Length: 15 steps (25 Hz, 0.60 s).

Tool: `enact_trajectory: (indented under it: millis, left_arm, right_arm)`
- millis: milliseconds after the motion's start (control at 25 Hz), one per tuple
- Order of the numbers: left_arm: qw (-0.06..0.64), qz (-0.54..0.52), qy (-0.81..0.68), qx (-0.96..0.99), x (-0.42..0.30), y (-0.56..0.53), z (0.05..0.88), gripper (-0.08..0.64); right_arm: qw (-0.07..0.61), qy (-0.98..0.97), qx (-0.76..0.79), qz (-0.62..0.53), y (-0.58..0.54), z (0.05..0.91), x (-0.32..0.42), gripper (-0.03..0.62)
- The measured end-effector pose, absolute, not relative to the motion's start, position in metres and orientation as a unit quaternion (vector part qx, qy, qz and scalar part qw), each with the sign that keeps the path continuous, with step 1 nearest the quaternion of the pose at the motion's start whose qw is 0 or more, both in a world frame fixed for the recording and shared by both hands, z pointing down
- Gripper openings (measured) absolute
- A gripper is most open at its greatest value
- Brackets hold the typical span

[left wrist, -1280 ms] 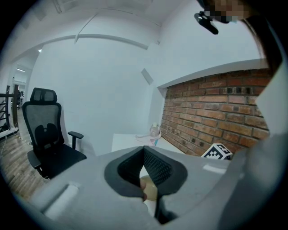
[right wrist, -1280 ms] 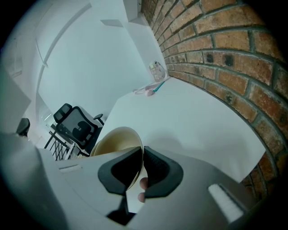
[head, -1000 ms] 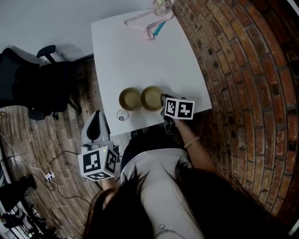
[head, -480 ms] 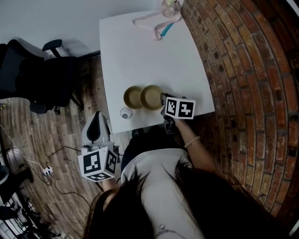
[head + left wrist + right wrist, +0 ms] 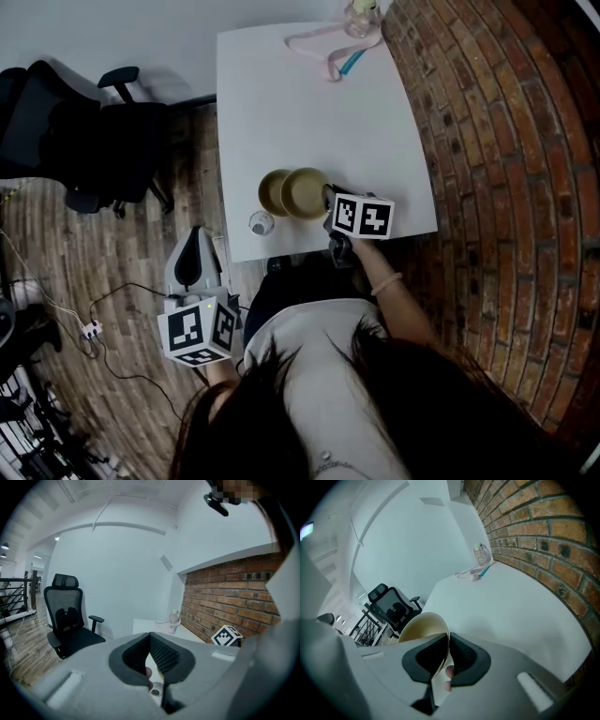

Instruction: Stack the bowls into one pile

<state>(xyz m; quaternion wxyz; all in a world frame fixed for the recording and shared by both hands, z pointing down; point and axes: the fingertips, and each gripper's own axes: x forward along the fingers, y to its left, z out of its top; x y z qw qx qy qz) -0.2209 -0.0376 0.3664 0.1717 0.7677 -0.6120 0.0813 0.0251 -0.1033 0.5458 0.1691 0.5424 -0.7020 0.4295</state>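
Over on the far left, a black office chair [image 5: 105, 141] stands on the wooden floor [image 5: 84, 244], well clear of the white counter [image 5: 300, 112]. Next along, the left claw [image 5: 194, 236] hangs off the counter's near-left corner, above the floor. Its own view shows the jaws pressed together with nothing between them [image 5: 150, 637], pointing towards the counter. Just beyond it, a small clear glass [image 5: 261, 223] sits near the counter's front edge. Now the bowls: the left bowl [image 5: 272, 192] rests on the counter close to that front edge. The right bowl [image 5: 306, 192] is right against it, its edge overlapping the left bowl's rim. And the right claw [image 5: 330, 202] has it: the jaws are clamped on the right bowl's near wall [image 5: 423, 626], one inside and one outside [image 5: 447, 641], with the bowl tipped up. Far back on the counter lie a pink hanger [image 5: 323, 45] and a bottle [image 5: 361, 14]. A brick wall [image 5: 487, 141] runs down the right side.
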Motion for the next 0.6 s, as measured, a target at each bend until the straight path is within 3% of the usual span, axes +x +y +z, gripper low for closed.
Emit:
enact_trajectory:
  millis: [600]
  left_arm:
    - [0.176,0.082,-0.645,0.739,-0.243,-0.025,0.367,0.000]
  right_arm:
    - [0.188,-0.722,0.510,0.428,-0.112,0.551,-0.005,0.023]
